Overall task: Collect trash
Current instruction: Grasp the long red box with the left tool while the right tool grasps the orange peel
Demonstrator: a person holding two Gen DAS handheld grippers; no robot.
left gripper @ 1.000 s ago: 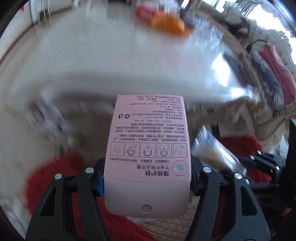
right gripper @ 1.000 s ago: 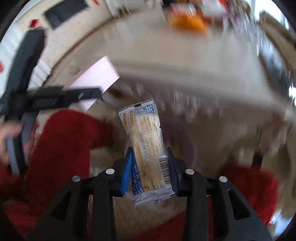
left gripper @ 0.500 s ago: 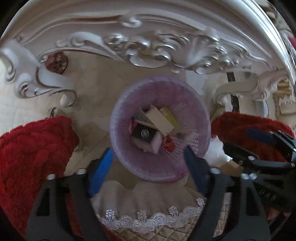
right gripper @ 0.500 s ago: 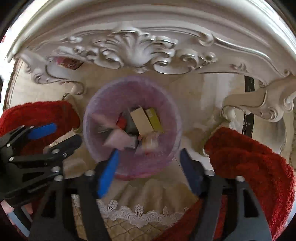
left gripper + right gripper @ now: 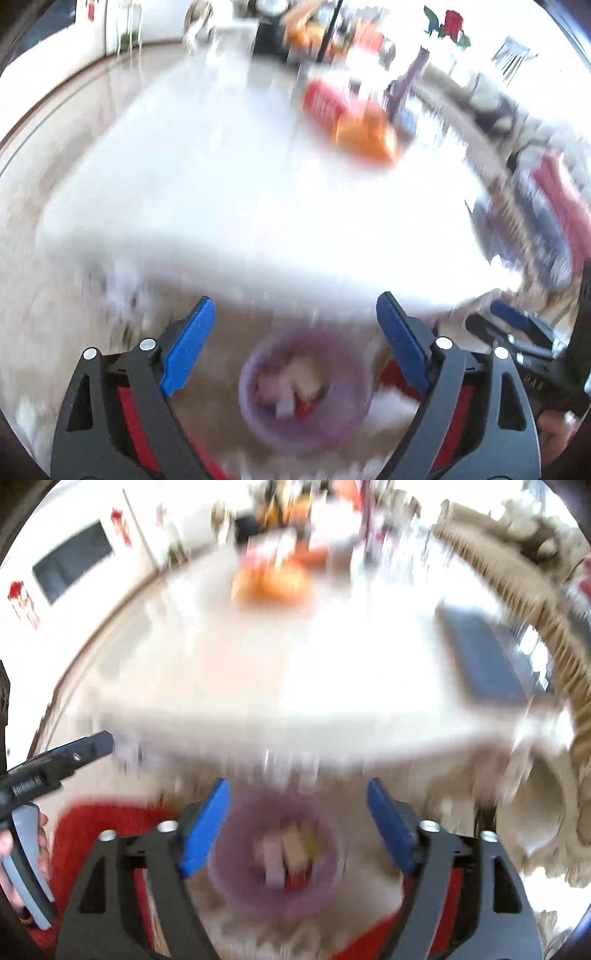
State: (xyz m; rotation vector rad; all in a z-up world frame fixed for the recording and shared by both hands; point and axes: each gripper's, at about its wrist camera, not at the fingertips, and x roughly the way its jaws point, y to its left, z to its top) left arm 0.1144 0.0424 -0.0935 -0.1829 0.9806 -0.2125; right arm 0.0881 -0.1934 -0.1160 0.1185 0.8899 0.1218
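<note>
Both views are blurred by motion. A round purple waste bin (image 5: pixel 258 413) stands on the floor below the table edge, with a pale box and several wrappers inside. In the right wrist view the same bin (image 5: pixel 229 882) shows low in the middle. My left gripper (image 5: pixel 295 306) hangs above the bin, its jaws opening, with nothing between the blue pads (image 5: pixel 188 350). My right gripper (image 5: pixel 298 784) is also above the bin, jaws opening and empty. Each gripper shows at the edge of the other's view: the right gripper (image 5: pixel 517 332) and the left gripper (image 5: pixel 55 764).
A white table (image 5: pixel 221 192) with a carved edge fills the upper half. Orange and red packets (image 5: pixel 354 122) lie at its far side, and a dark flat item (image 5: pixel 480 657) at its right. Red fuzzy sleeves (image 5: pixel 92 834) and a hand (image 5: pixel 7 845) frame the bin.
A second ago the left gripper held a pink box and the right a snack wrapper. Both opened over the bin and let go. Now both have risen and tilted up toward the table.
</note>
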